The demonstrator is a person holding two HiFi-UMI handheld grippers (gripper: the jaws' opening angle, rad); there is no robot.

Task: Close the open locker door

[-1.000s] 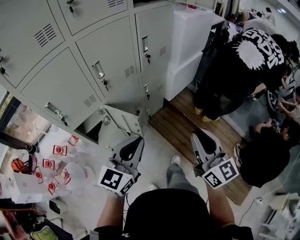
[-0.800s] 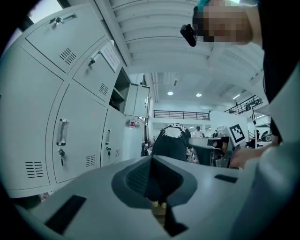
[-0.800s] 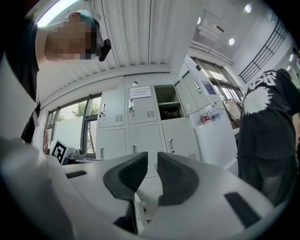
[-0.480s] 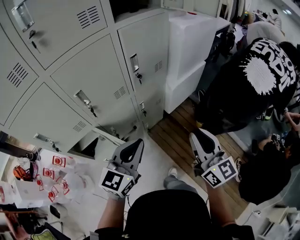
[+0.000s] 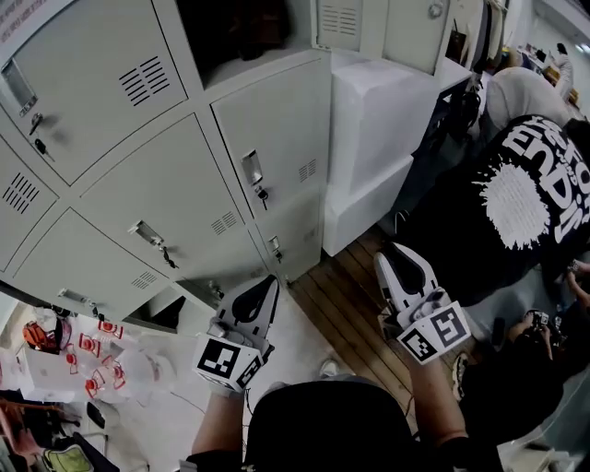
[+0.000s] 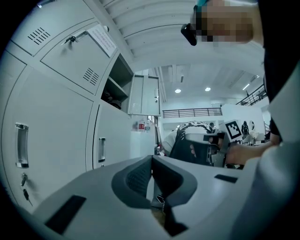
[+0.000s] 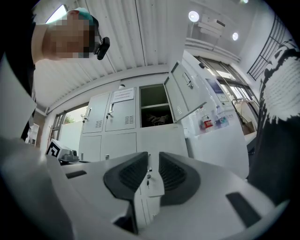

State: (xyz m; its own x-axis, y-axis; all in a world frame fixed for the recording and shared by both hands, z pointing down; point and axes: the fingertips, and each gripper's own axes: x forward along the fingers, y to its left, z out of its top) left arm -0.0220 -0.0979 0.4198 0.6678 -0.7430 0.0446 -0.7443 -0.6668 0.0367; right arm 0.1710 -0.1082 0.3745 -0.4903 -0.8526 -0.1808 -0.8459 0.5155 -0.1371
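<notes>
Hanging well below the locker door, your left gripper and right gripper are clenched, empty. Door stands open; closing it all remains.

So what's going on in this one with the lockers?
A person stands facing a bank of grey lockers with a gripper in each hand. The left gripper and the right gripper are both shut and empty, held up in the air and touching nothing. An upper locker stands open with its door swung out to the right; it has not yet been closed.
</notes>
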